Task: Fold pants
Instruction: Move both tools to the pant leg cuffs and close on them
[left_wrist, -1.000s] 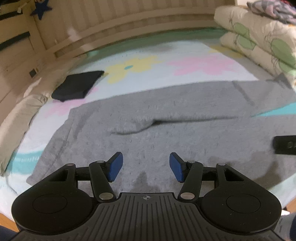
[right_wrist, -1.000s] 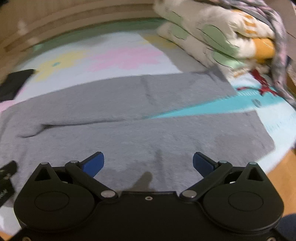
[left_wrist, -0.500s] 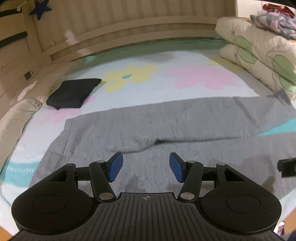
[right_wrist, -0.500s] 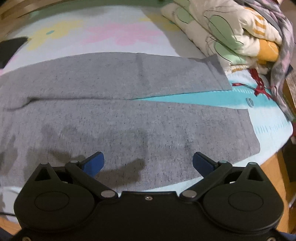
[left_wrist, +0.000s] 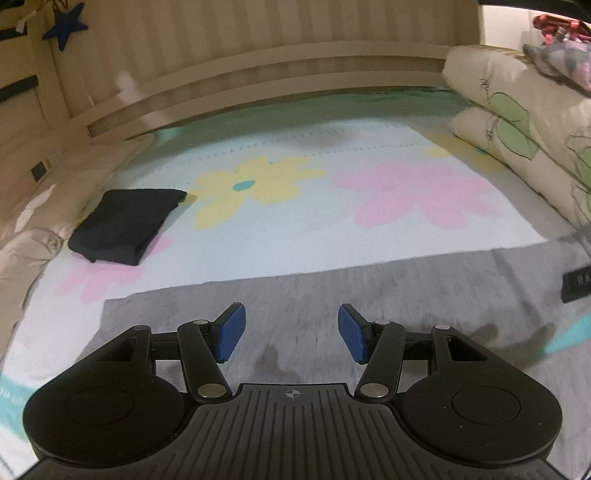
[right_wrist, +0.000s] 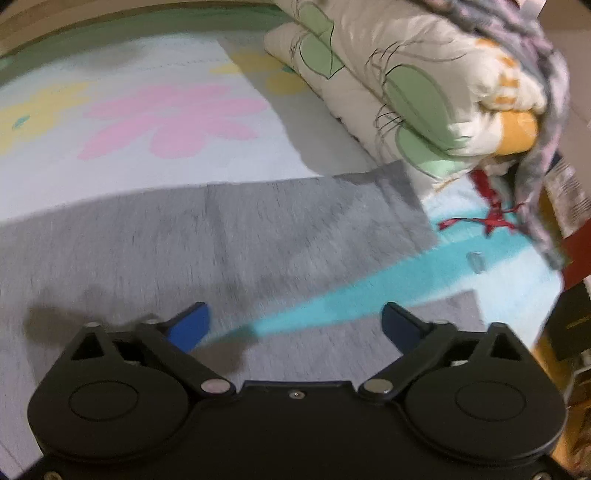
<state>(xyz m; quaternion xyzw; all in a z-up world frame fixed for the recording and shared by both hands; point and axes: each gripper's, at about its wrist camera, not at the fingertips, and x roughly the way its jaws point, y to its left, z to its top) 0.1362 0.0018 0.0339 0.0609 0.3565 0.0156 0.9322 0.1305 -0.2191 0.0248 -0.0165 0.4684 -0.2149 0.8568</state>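
Left wrist view: the left gripper (left_wrist: 291, 332) has its two blue-padded fingers (left_wrist: 231, 332) spread apart, with nothing between them. They hover over the grey knit pants (left_wrist: 332, 295), which lie flat on the bed and fill the lower part of this view; the fabric looks streaked with motion blur. Beyond the far edge of the pants stretches a pale bedsheet printed with yellow and pink flowers (left_wrist: 295, 206). On that sheet, off to the left and well apart from the pants, sits a folded black garment (left_wrist: 125, 225). At the right edge a small piece of the right gripper's black body shows. A cream quilt with green leaf shapes (left_wrist: 524, 133) is stacked along the right side, and a slatted wooden bed frame (left_wrist: 258, 70) curves across the back.

Right wrist view: the right gripper (right_wrist: 295, 325) also has its blue fingers (right_wrist: 190, 325) wide apart and holding nothing. Below them the two grey legs of the pants (right_wrist: 258, 229) spread outward in a narrow V, and a turquoise band of the sheet (right_wrist: 351, 295) shows in the gap between them. The farther leg ends just beside the folded quilt (right_wrist: 424, 92), though whether they touch cannot be told. A red ribbon-like scrap (right_wrist: 487, 218) lies on the sheet near the quilt's lower corner.
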